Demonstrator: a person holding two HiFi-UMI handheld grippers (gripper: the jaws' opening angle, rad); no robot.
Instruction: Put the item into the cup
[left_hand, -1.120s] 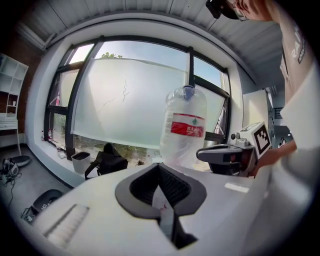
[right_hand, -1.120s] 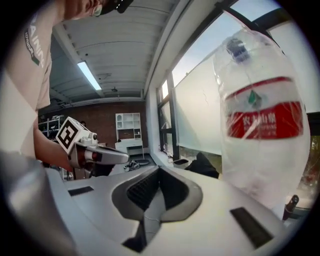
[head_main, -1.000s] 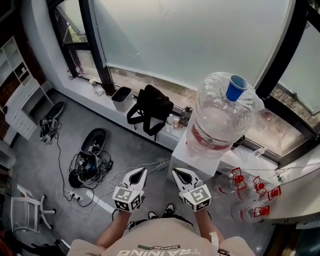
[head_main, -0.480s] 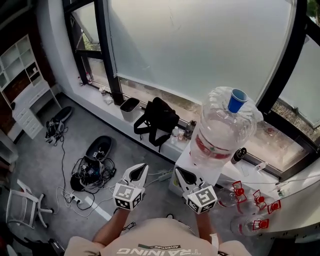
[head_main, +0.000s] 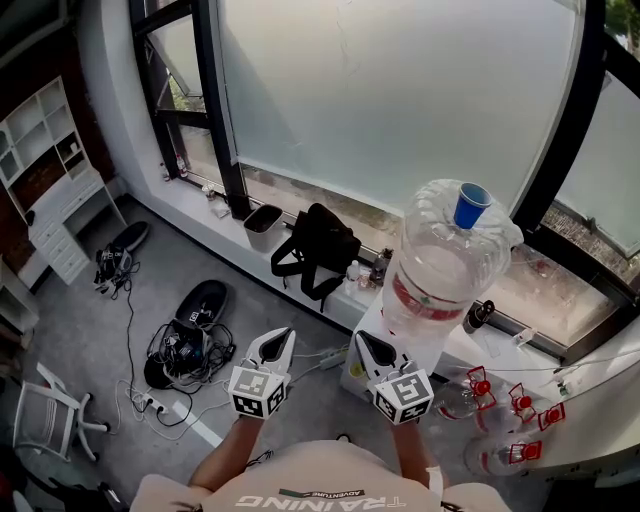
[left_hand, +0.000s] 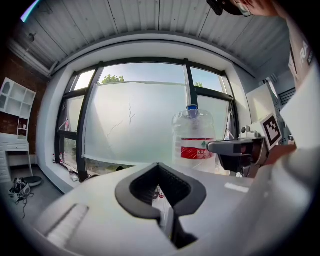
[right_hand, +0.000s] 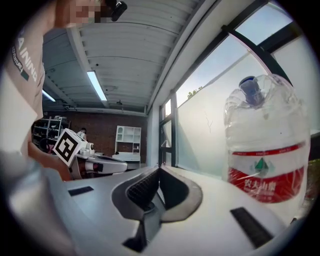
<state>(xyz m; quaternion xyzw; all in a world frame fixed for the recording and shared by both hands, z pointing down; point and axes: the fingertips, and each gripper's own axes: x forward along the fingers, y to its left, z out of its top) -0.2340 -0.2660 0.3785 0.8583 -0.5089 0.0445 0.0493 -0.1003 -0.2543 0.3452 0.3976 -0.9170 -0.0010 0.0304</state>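
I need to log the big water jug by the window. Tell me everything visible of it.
The jug is a large clear plastic bottle with a rounded shoulder, a blue cap on its neck and a red-and-white label round its body. It stands upright, cap up, on a white stand before the frosted window. Nothing else touches it; its fill level is unclear.

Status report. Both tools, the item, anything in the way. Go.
Left tool shut, empty; right tool shut, empty. Nothing picked up yet. Big water bottle stands ahead of right tool, apart from it.
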